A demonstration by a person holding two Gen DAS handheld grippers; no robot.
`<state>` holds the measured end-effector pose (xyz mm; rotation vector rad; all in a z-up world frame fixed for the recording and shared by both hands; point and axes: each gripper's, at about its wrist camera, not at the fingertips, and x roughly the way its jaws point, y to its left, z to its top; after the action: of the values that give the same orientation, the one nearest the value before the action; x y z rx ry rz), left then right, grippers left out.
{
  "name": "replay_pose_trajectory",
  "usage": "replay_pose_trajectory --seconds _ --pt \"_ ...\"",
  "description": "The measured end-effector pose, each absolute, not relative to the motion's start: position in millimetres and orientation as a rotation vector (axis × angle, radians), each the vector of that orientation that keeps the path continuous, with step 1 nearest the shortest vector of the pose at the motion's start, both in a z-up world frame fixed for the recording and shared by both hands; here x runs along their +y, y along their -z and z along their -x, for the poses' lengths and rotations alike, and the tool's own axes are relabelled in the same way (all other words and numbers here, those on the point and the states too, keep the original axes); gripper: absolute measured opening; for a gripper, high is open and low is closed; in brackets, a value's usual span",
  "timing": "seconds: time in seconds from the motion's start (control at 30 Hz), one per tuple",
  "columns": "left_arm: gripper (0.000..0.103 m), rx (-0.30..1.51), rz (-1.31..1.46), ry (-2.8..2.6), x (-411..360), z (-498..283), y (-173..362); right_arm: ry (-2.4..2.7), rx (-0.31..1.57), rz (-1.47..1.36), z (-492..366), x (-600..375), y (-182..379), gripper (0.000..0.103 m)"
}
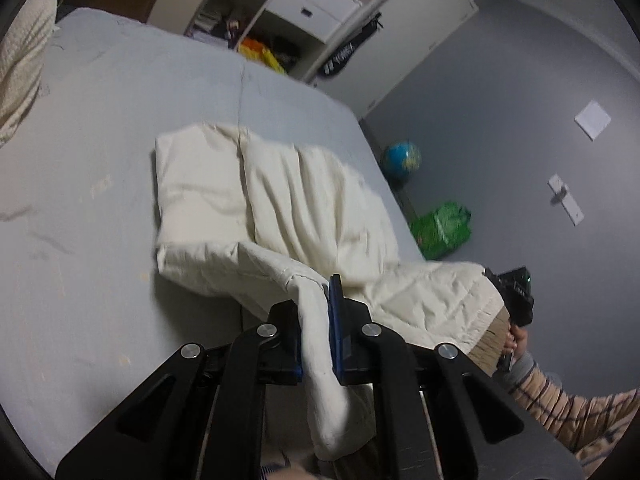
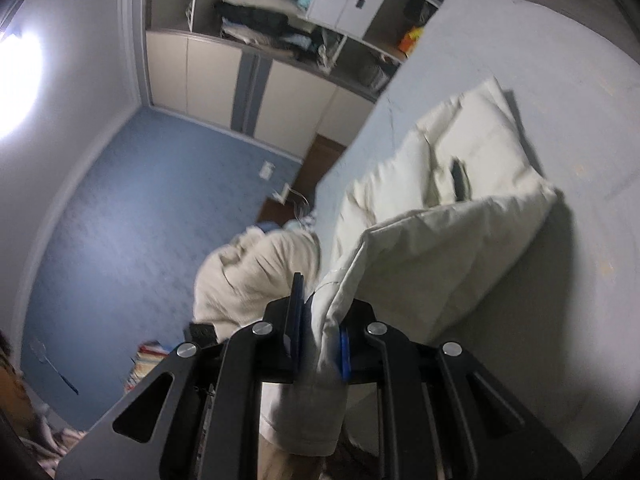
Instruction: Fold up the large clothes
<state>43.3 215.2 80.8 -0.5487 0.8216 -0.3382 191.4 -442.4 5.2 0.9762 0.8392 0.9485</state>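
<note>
A large cream padded garment (image 1: pixel 280 192) lies partly folded on the grey-blue bed (image 1: pixel 120 120). My left gripper (image 1: pixel 316 304) is shut on a bunched near edge of it, and the cloth hangs down between the blue pads. At the right edge of the left wrist view, a hand in a plaid sleeve holds my right gripper (image 1: pixel 514 300) at the garment's other near corner. In the right wrist view, my right gripper (image 2: pixel 320 308) is shut on that corner of the garment (image 2: pixel 460 220), lifted off the bed (image 2: pixel 580 320).
An open wardrobe with white drawers (image 1: pixel 312 4) stands beyond the bed. A globe (image 1: pixel 401 158) and a green bag (image 1: pixel 440 232) sit on the floor beside it. A cream bundle (image 2: pixel 256 272) lies off the bed's edge above the blue floor (image 2: pixel 140 220).
</note>
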Motion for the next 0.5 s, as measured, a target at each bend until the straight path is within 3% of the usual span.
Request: replay_pose_trajectory --seconds 0.5 --pt "0.010 0.754 0.669 0.309 257.3 -137.8 -95.7 -0.862 0.754 -1.125 -302.3 -425.2 -9.3 0.012"
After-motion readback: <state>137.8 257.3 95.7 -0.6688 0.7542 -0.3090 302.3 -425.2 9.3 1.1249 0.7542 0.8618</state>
